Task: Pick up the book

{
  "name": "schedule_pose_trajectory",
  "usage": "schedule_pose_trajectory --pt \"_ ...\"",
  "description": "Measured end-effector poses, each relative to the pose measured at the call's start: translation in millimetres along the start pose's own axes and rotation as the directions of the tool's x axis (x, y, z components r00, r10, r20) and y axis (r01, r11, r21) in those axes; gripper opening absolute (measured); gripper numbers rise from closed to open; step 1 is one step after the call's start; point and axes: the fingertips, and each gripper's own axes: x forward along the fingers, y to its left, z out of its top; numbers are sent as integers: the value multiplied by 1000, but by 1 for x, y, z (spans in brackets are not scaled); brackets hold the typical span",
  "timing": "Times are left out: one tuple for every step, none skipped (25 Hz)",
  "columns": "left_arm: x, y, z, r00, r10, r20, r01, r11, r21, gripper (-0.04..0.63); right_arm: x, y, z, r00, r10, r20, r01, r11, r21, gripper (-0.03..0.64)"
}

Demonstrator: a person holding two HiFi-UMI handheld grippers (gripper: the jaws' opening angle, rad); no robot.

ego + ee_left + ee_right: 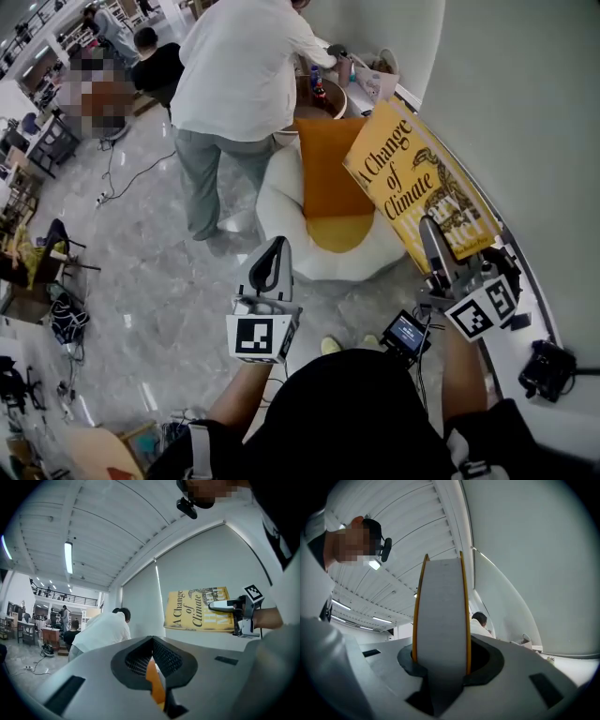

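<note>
Right gripper [433,246] jaws are clamped on one edge of the yellow hardcover book [420,178] titled "A Change of Climate". The book is held up in the air, cover tilted toward the head view, just beside the white armchair [281,225] with the orange cushion [323,169]. The page block fills the jaw gap. Left gripper [272,262] jaws are together, holding nothing, well apart from the book.
</note>
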Motion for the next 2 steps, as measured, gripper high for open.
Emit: schedule_pose_trajectory --pt "1 1 2 1000 3 8 -3 1000 -4 11 1 0 1 1000 3 2 -3 1000 -4 153" --pt "1 1 4 1000 7 16 -7 1000 -9 11 2 0 2 1000 6 5 -6 1000 -8 153"
